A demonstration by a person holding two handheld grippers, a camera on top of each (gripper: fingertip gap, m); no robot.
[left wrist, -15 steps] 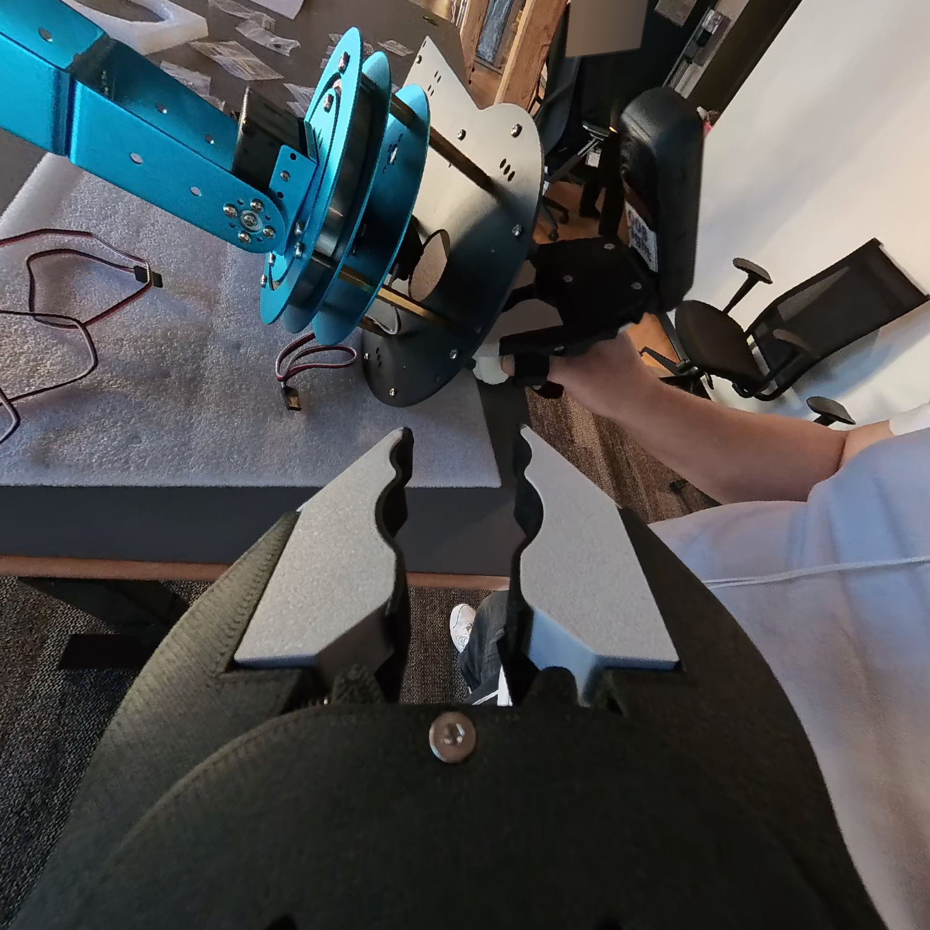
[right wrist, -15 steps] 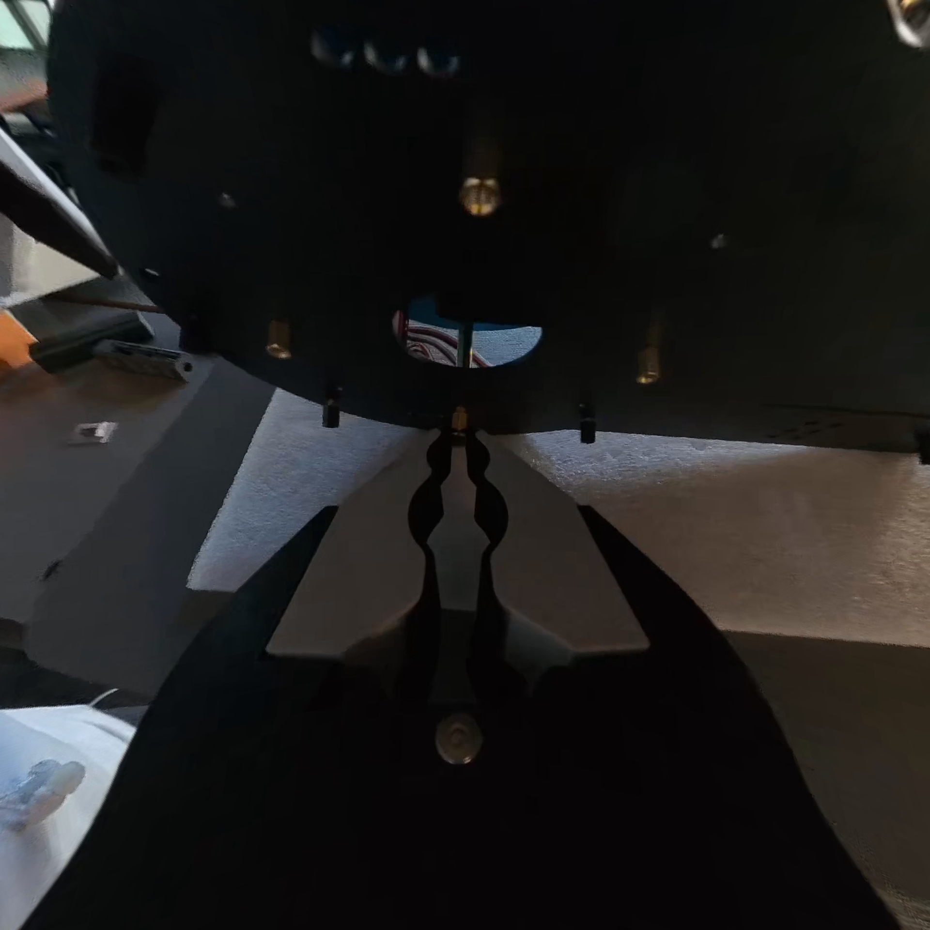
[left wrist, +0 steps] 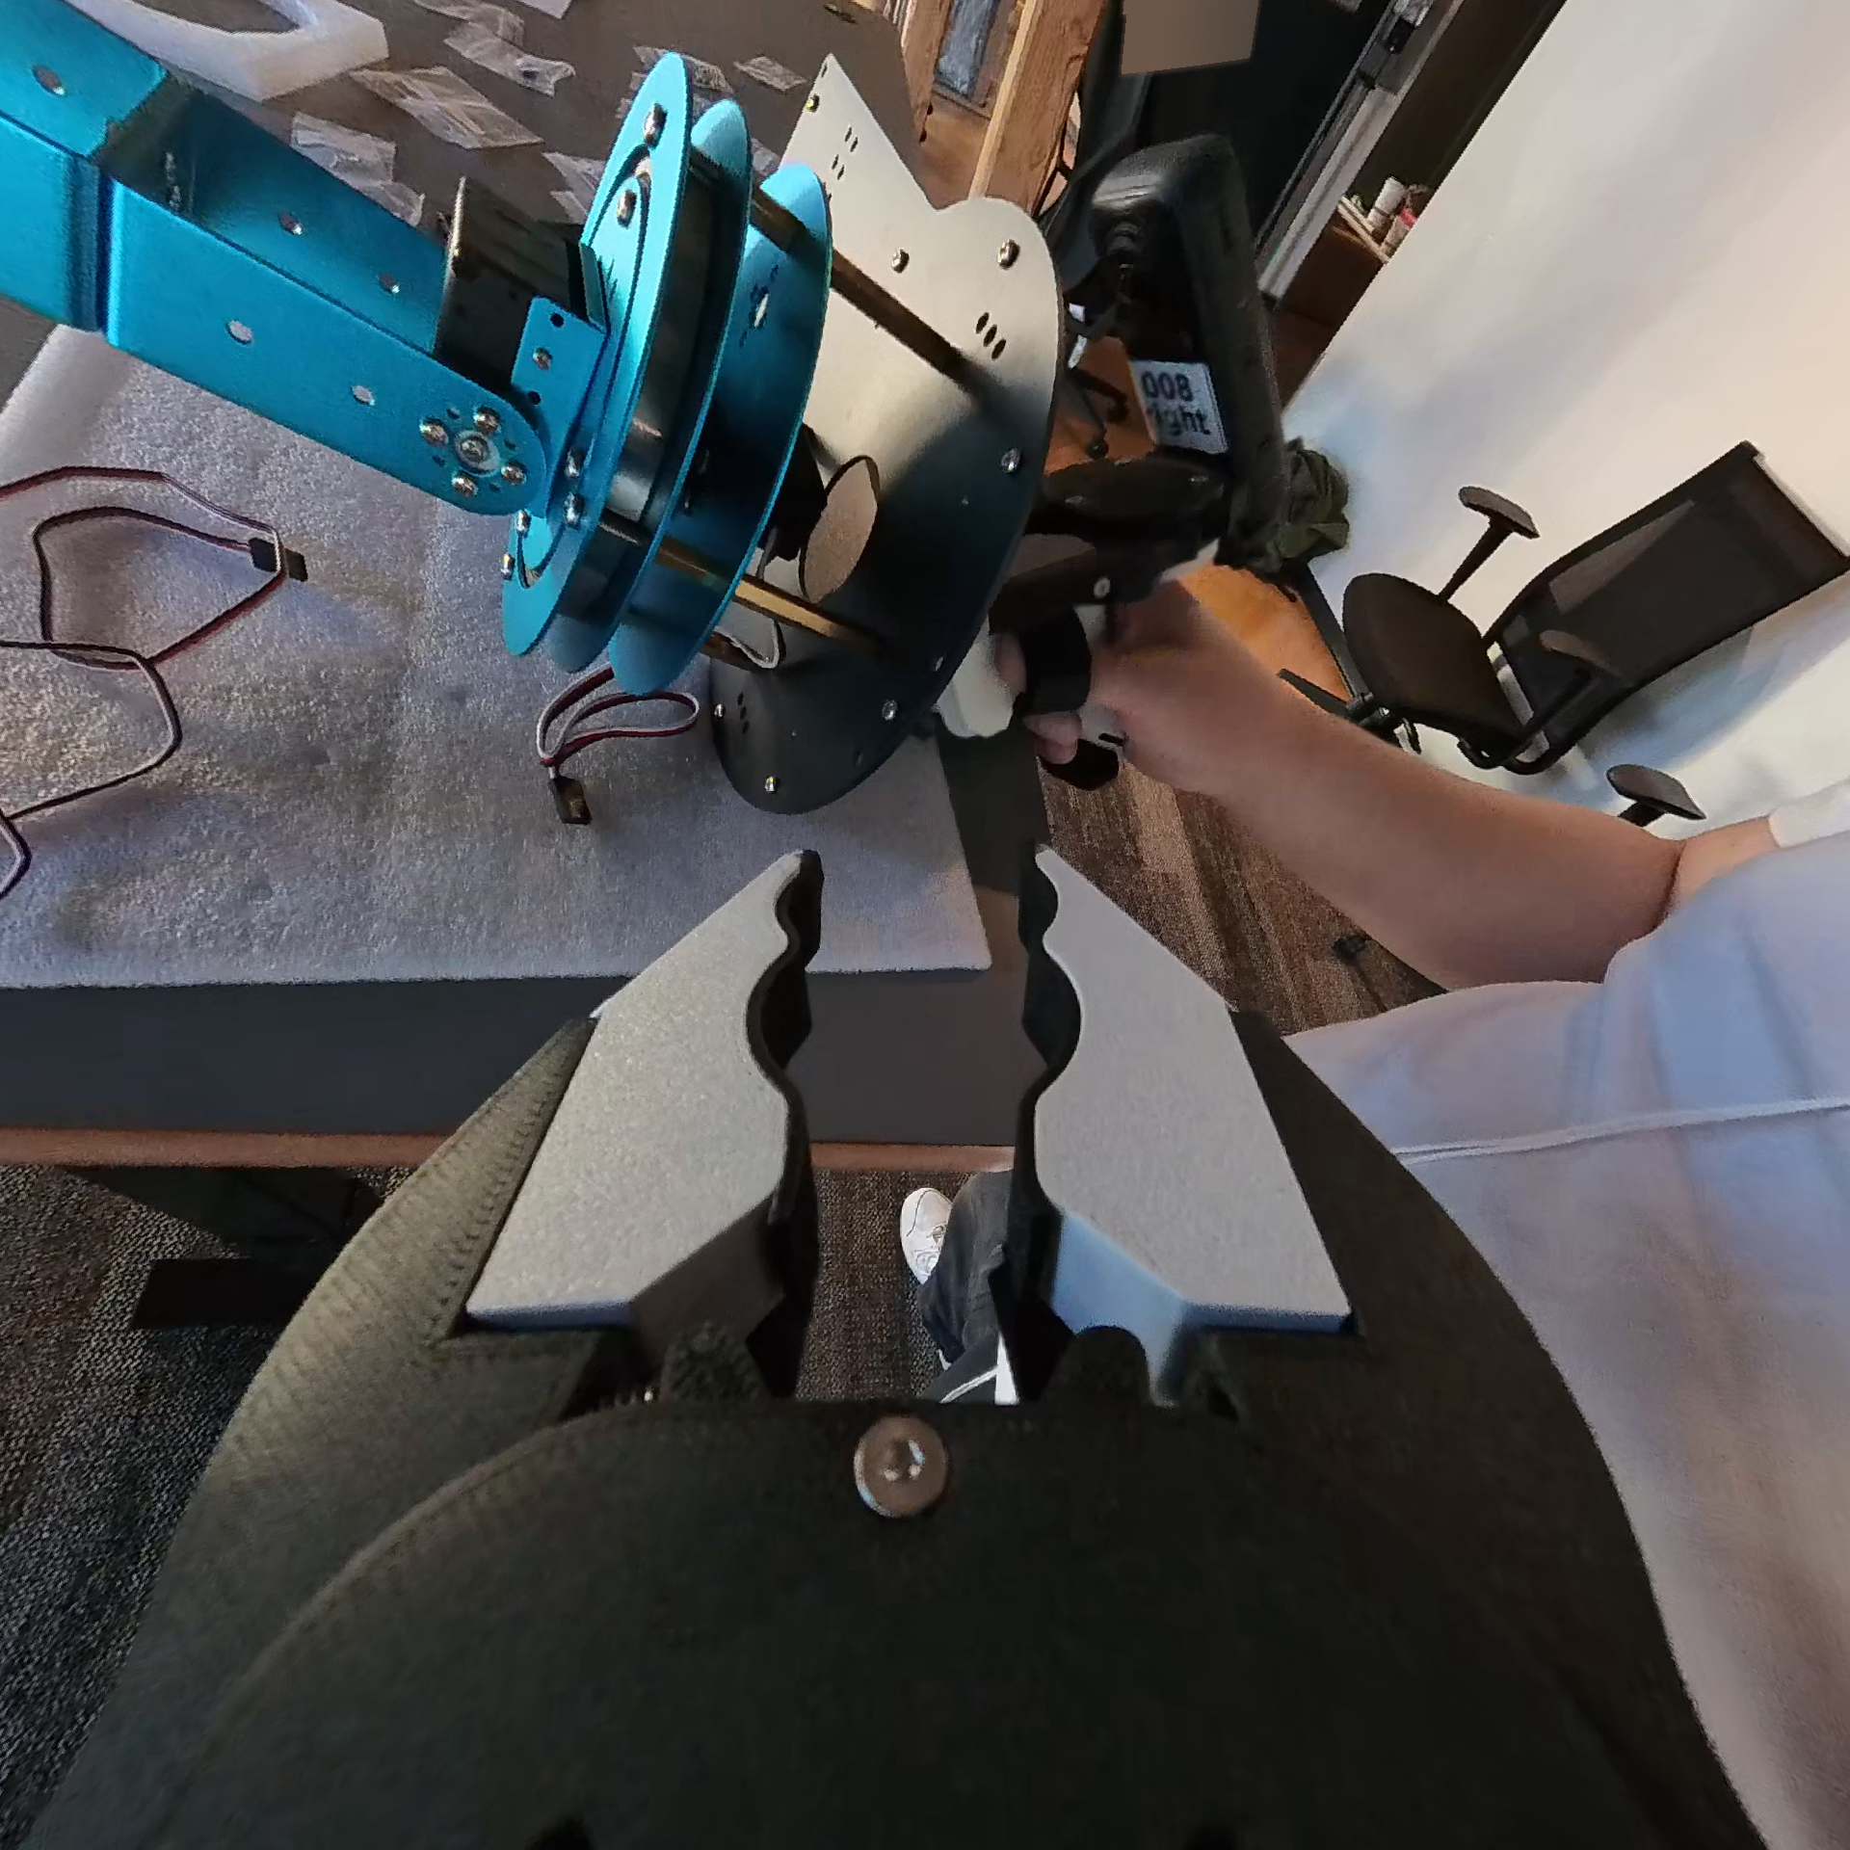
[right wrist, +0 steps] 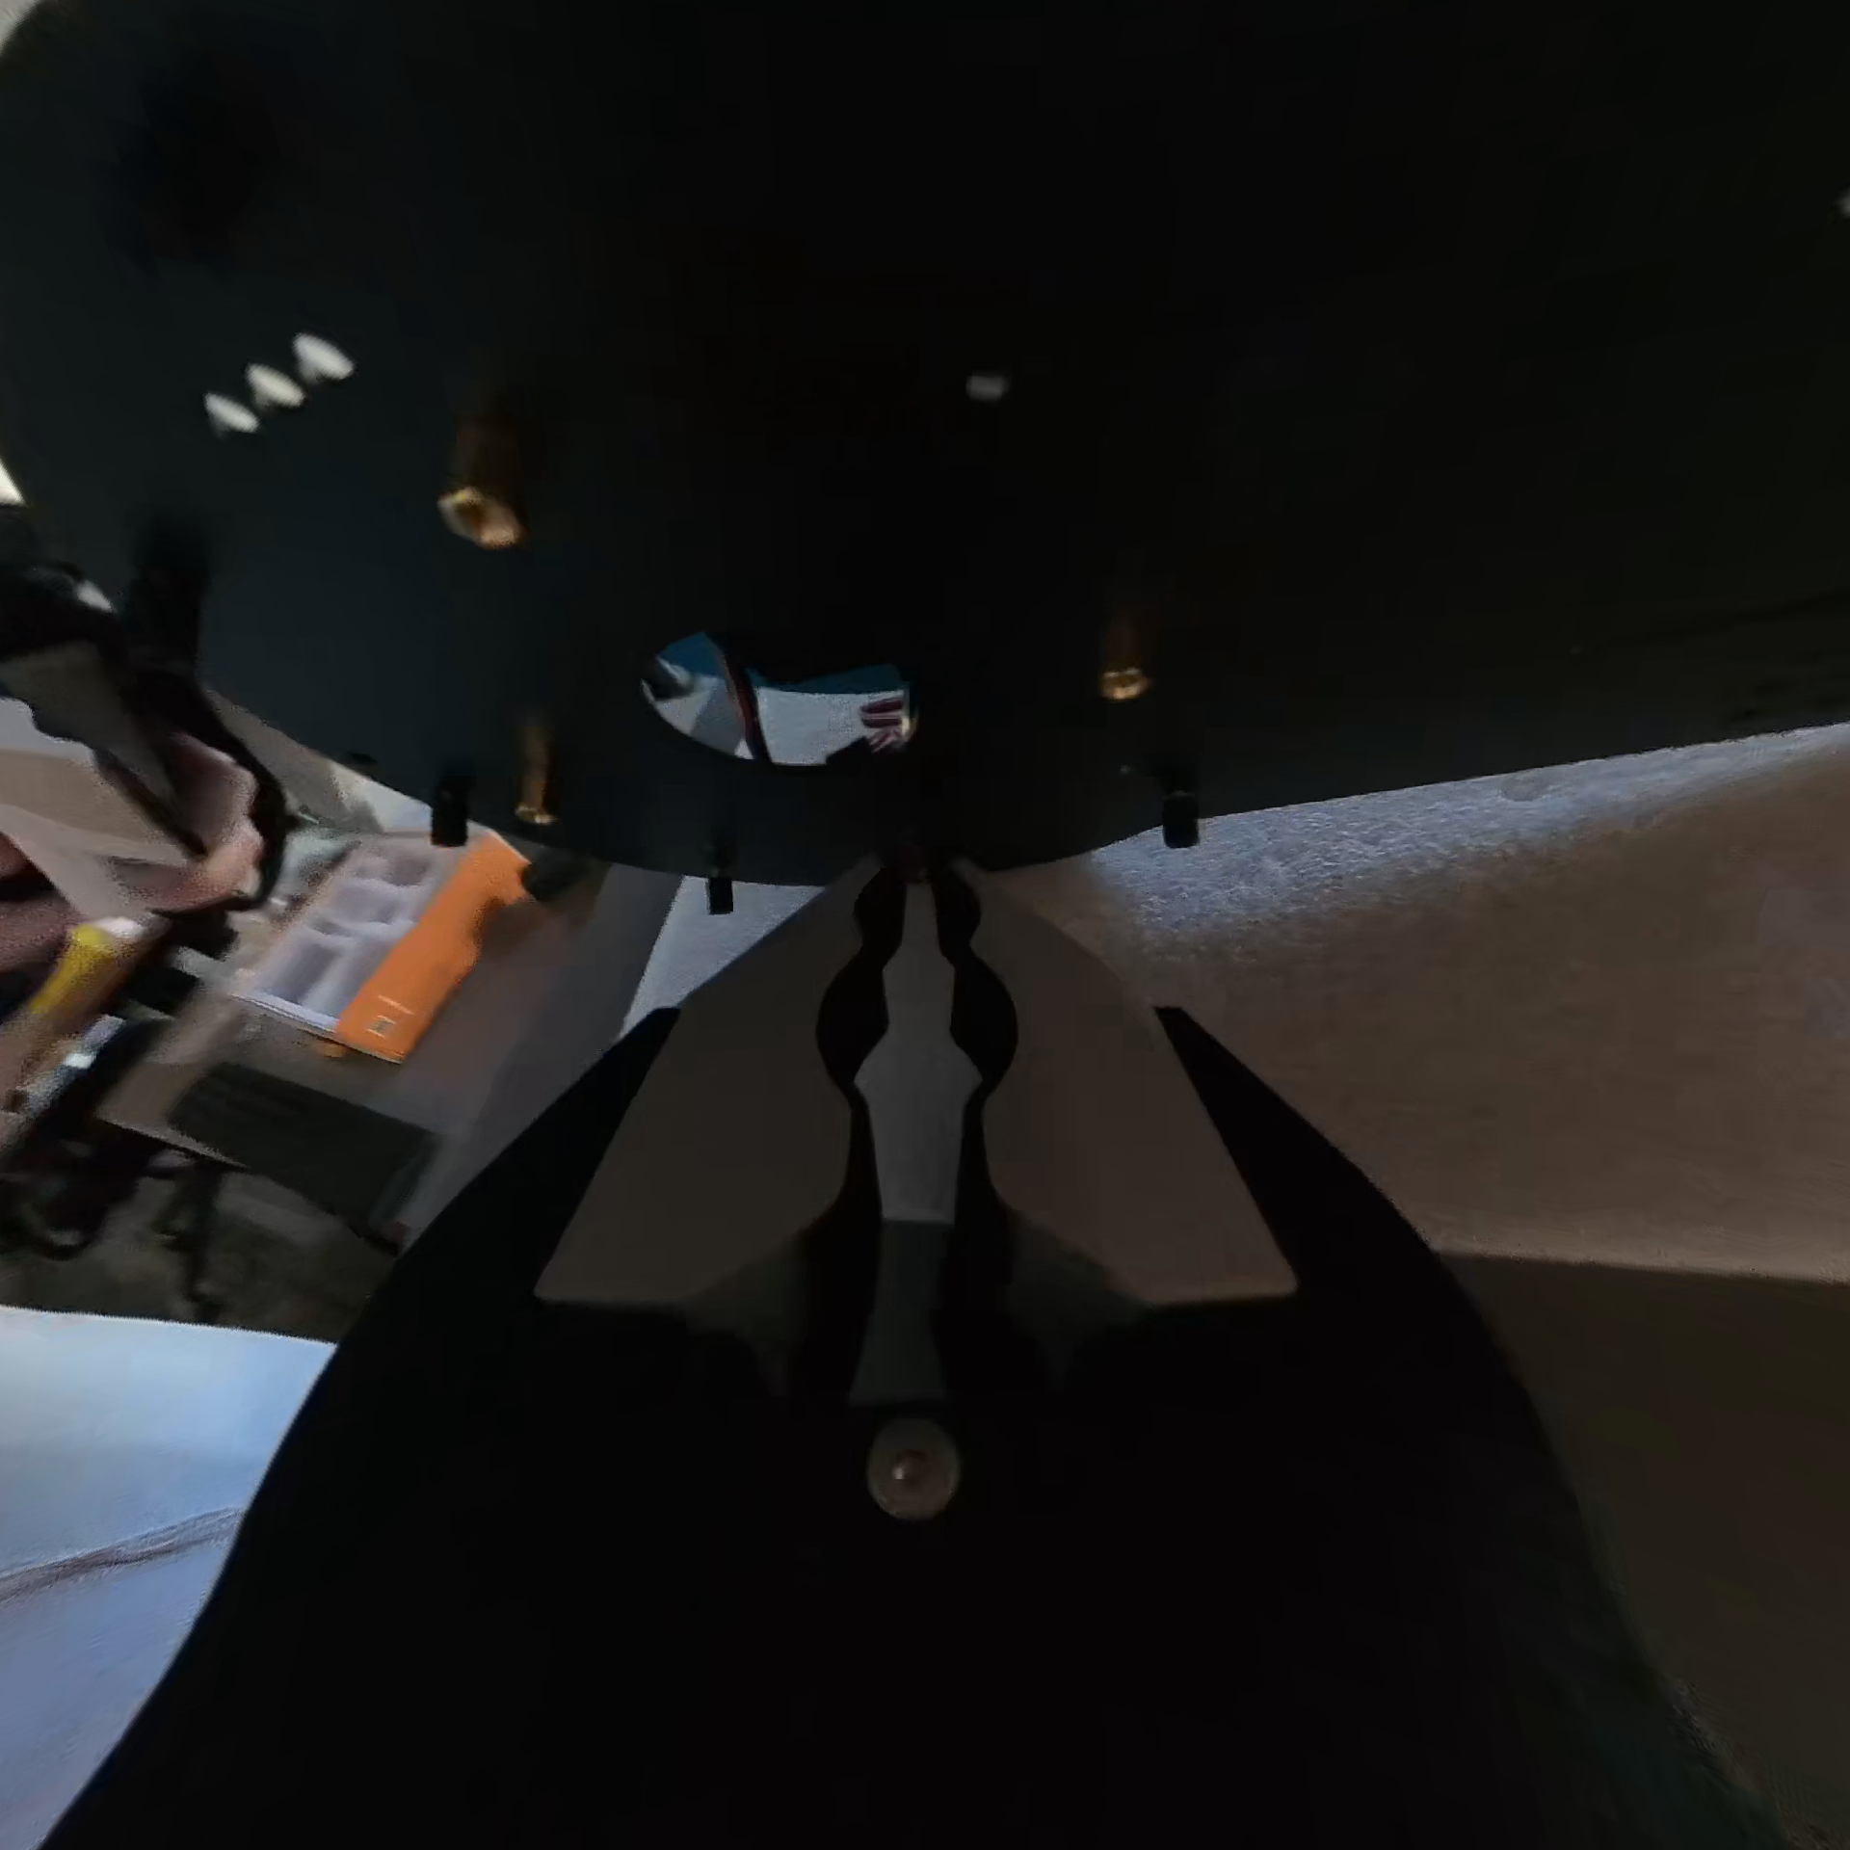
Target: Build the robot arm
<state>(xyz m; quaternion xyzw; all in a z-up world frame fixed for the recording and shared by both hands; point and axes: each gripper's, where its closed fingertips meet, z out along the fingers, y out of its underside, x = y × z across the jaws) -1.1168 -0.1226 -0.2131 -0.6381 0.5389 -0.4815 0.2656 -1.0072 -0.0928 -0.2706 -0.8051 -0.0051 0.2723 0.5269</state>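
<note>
A blue metal robot arm [left wrist: 250,290] with blue discs [left wrist: 651,400] lies tilted on a grey foam mat [left wrist: 300,801]. Its round black base plate [left wrist: 931,400] stands on edge near the mat's front right corner. My right gripper [right wrist: 916,871] is shut on the lower rim of the base plate [right wrist: 901,400], which fills the top of the right wrist view. Its black body [left wrist: 1191,300] and the hand holding it [left wrist: 1171,701] show behind the plate in the left wrist view. My left gripper [left wrist: 921,871] is open and empty, just in front of the mat's edge.
Loose servo wires [left wrist: 611,721] hang under the discs and more wires [left wrist: 100,601] lie at the mat's left. Small plastic bags [left wrist: 450,110] and a white foam piece [left wrist: 270,40] lie behind. Office chairs [left wrist: 1602,621] stand at right. An orange box [right wrist: 430,961] lies beyond the mat [right wrist: 1402,951]. Spacing between my two grippers at the tips: around 12 cm.
My right gripper has rolled while staying shut on the plate rim, so its view has tilted and swung. The left gripper has barely moved.
</note>
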